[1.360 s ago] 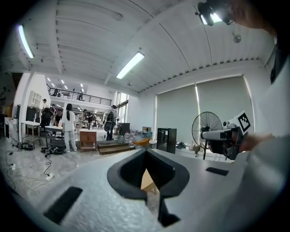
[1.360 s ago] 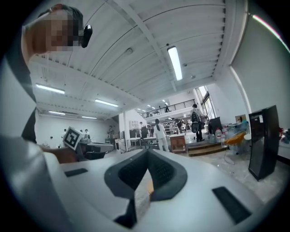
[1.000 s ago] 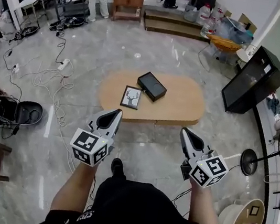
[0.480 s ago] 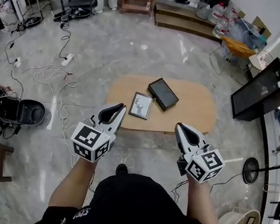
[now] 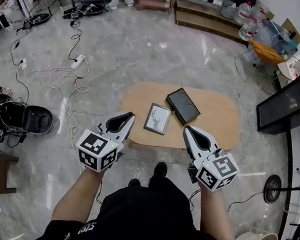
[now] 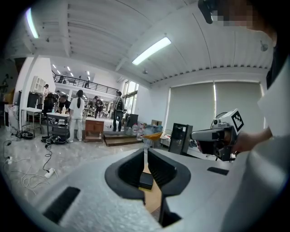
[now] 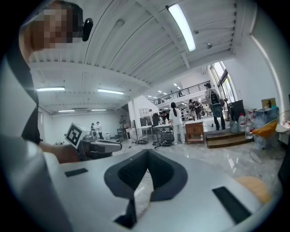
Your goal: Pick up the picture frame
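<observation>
— Black clothing lowest in the head view, then two bare forearms, then the tongs. How do they stand?

— The left tongs have just been opening. A thin slit shows between the pads, and nothing sits in it. The right tongs are pressed together at the tips and hold nothing either.

— What has changed since a second ago?

— Both pairs were well short of the desk then, with bare floor between. Now their tips overlap its near edge in the head view, the left at the rounded left end and the right nearer the middle. A dark shoe has also come into sight just below that edge.

— And the picture frame?

— The picture frame lies flat on the oval wooden desk, left of centre. It is between the two tips and slightly beyond them, and neither touches it. A black box lies just beside its far right corner, turned at an angle. The two lie as they did before, only lower in the view.

— Farther out?

— The grey marble floor carries white cables and a power strip on the left. A black screen stands at the right. Past the floor there is a low wooden step, and people are standing at the far end.
</observation>
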{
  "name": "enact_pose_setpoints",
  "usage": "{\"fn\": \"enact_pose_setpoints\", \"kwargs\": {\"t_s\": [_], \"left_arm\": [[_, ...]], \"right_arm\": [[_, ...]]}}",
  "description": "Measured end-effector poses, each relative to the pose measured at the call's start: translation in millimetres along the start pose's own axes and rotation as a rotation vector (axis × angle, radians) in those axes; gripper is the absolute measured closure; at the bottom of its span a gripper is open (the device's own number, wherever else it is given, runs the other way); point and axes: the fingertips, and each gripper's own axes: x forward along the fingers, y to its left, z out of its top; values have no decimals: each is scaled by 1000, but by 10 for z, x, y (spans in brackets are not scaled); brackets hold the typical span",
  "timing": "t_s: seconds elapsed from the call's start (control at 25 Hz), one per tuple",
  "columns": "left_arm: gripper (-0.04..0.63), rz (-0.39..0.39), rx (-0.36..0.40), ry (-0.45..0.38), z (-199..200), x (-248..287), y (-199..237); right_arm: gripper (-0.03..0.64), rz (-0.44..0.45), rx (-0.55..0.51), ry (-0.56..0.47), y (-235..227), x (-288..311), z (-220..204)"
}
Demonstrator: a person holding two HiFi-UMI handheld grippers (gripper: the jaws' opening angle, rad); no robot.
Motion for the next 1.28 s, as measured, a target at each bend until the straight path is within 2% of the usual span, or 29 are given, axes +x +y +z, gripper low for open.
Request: {"fn": "enact_pose_setpoints", "kwargs": {"t_s": [0.44,0.68,0.88,1.12,1.28], "left_arm": [[561,97,-30,25,300,1092,612],[561,141,-85,73,312,1708,781],[561,171,-130,109,133,1972,848],[561,152,-190,191,-253,2131,1034],[562,132,-202,228,-467,2271,1206]], "right_arm": [[612,112,45,37,-1122,926,130],[612,151,103,97,-1789,1259,53],[612,191,118,164,-2067,1474,-170],[611,173,169,236,-2162,1676,-478],[612,164,204,291,-2164,1786,-749]]}}
